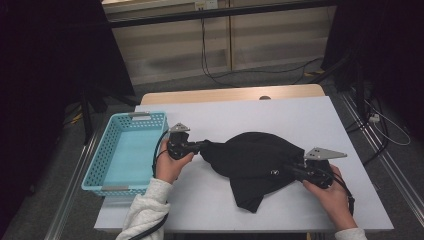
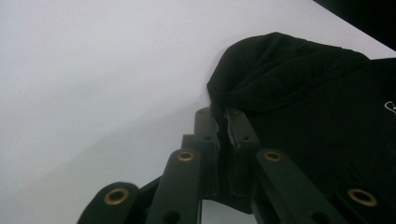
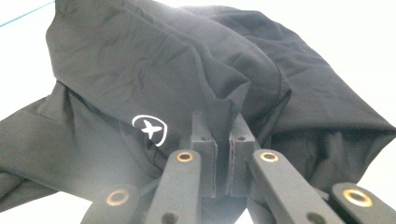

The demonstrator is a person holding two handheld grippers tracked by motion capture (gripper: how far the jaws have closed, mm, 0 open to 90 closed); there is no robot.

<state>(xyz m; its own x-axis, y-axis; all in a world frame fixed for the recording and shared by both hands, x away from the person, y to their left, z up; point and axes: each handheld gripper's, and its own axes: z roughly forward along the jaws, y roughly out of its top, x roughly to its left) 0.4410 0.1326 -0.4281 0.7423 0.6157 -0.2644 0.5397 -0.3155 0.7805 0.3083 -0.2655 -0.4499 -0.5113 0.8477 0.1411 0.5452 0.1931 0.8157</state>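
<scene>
Bunching on white table [image 1: 320, 130]: black garment [image 1: 255, 160], small white logo; left tongs [image 1: 204, 145], right tongs [image 1: 290, 166] both clamping its edges.

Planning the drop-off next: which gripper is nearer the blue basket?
Left. The left gripper sits just beside the blue basket, shut on the black garment; the right gripper grips its far side.

Black matt cloth garment [image 1: 255, 157]; smooth matt white tabletop [image 1: 300, 120]; perforated turquoise plastic basket [image 1: 100, 160] at the left edge.
</scene>
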